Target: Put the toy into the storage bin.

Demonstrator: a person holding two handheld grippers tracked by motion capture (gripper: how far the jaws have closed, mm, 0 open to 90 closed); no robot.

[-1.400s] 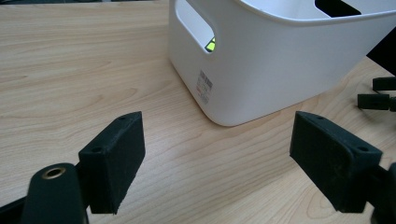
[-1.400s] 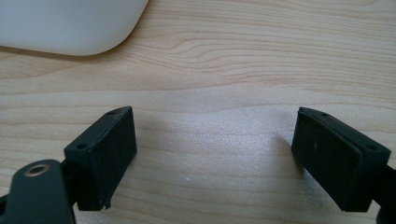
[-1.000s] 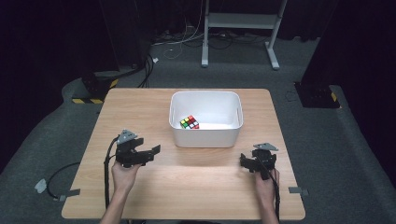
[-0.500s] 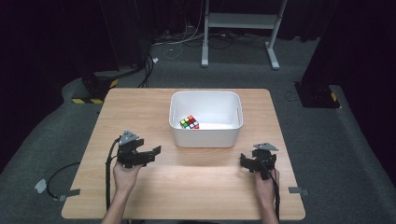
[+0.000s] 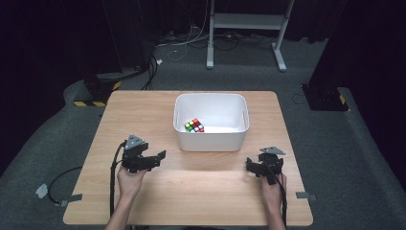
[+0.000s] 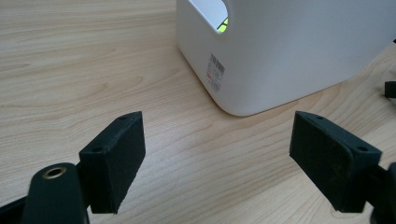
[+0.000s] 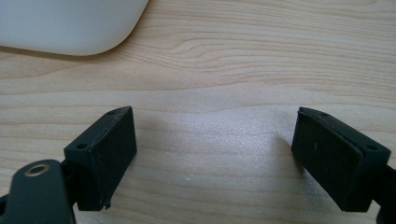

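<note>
The wooden table (image 5: pixel 191 201) carries a white bin (image 5: pixel 210 136) just beyond its centre, toward twelve o'clock. The high view looks down into the bin and shows the colour cube (image 5: pixel 194 126) lying on the bin floor at its left end, about nine o'clock within the bin. The left gripper view meets the bin from the side instead: its rounded near corner, a barcode label (image 6: pixel 215 71) on the wall, and a handle cut-out through which a sliver of green shows. The right gripper view catches just a rounded corner of the bin at ten o'clock, with bare wood grain ahead.

The left gripper (image 5: pixel 155 157) sits at about eight o'clock from the bin, near its front-left corner but apart from it; its jaws stand wide apart with nothing between them. The right gripper (image 5: pixel 250 165) sits at about four o'clock from the bin, jaws likewise spread wide and empty, over bare table
</note>
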